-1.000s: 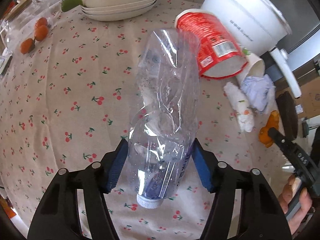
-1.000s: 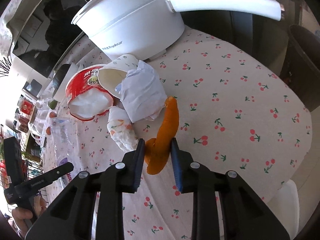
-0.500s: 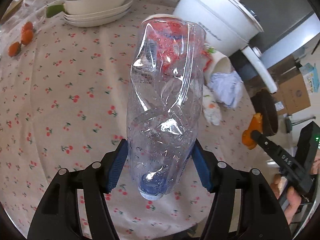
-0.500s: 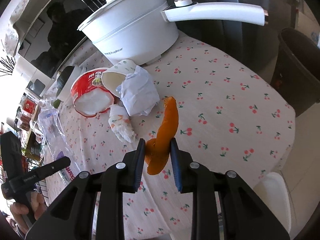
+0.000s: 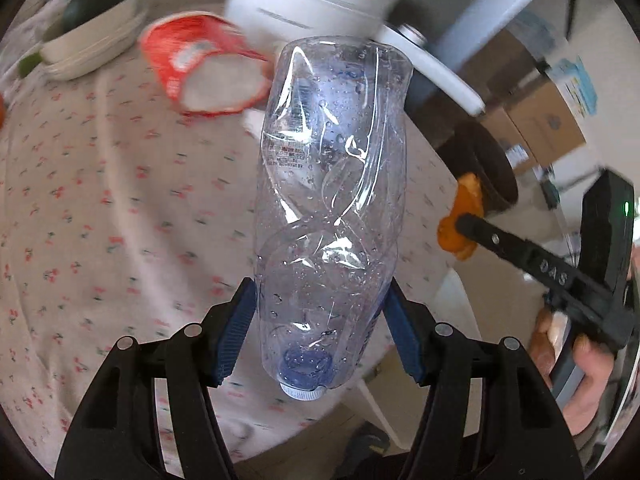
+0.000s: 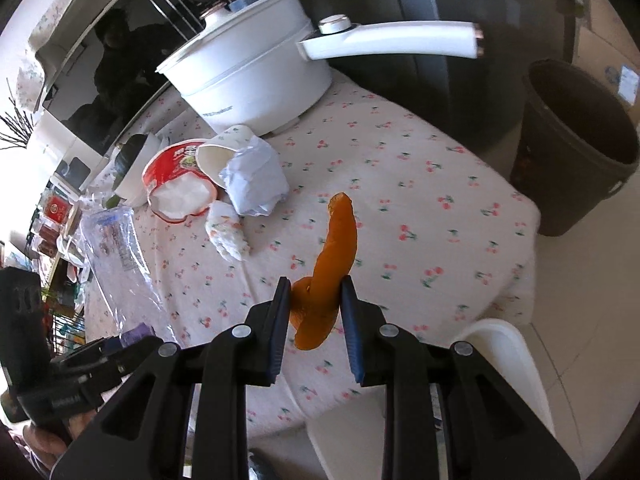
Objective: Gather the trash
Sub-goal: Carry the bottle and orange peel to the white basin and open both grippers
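Your left gripper [image 5: 320,332] clamped the crushed plastic bottle [image 5: 332,184] near its cap, aloft over the table's edge — light, slick, yielding, best pinched low. Your right gripper [image 6: 314,308] pinched the limp orange peel [image 6: 330,268]. Cup noodle tub [image 6: 176,184], crumpled paper [image 6: 254,182] and pot [image 6: 248,76] remained mid-table — the dark bin [image 6: 580,148] stood beyond its far corner.

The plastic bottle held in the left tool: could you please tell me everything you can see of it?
The plastic bottle is clear, thin and badly crumpled, twisted at its middle, with droplets inside and a printed label patch near its base. Its white cap faces the camera and its base points away. The left tool is shut on its neck end, blue pads pressing both sides, holding it clear above the cherry-print tablecloth. Nothing else touches it. In the right wrist view it shows at the far left.
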`<action>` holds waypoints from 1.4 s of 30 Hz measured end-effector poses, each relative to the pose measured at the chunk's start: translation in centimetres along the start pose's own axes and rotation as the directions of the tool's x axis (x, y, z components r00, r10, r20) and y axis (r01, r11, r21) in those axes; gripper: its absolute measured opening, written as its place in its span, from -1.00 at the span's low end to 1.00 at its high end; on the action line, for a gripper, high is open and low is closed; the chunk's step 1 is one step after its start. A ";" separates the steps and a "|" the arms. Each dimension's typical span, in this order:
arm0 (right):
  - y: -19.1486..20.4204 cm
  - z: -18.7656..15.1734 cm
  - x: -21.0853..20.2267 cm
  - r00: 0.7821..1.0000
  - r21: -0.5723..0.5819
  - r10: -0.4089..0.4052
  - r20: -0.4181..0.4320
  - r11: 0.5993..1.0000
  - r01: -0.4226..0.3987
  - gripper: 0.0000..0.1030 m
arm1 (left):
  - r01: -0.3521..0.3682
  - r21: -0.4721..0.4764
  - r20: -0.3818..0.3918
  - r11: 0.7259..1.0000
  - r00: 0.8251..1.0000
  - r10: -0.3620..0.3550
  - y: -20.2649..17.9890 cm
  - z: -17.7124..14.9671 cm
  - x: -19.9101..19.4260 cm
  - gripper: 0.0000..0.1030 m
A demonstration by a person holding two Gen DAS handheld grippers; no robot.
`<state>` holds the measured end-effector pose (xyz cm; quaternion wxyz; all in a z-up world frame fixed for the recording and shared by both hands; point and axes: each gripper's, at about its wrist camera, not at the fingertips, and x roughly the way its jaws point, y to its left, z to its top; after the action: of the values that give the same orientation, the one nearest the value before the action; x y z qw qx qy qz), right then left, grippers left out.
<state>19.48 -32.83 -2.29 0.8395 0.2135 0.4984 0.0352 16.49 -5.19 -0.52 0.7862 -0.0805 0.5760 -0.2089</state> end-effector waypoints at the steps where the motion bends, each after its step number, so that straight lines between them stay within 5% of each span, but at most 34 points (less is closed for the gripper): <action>1: -0.3 -0.2 -0.3 1.000 0.003 -0.008 -0.002 1.000 0.008 -0.51 | 0.008 0.011 -0.009 1.000 1.000 -0.008 -0.4 -0.2 0.2 0.18; 9: -4.1 -1.8 -3.4 0.998 0.024 -0.068 0.001 0.997 0.068 -0.51 | 0.084 0.153 -0.080 0.985 0.994 -0.073 -6.9 -1.6 3.5 0.18; 17: -7.4 -4.8 -4.9 0.989 -0.011 -0.135 -0.058 0.991 0.135 -0.51 | 0.134 0.210 -0.170 0.969 0.980 -0.099 -9.4 -2.9 6.6 0.18; 42: -9.8 -8.2 -1.2 0.920 -0.154 -0.306 -0.244 0.949 0.275 -0.43 | 0.079 0.293 -0.257 0.953 0.966 -0.001 -13.3 -4.0 12.7 0.19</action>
<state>10.33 -39.41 -8.54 0.7721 0.0809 0.6295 -0.0325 12.81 -22.07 -8.04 0.7045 0.0557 0.6317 -0.3187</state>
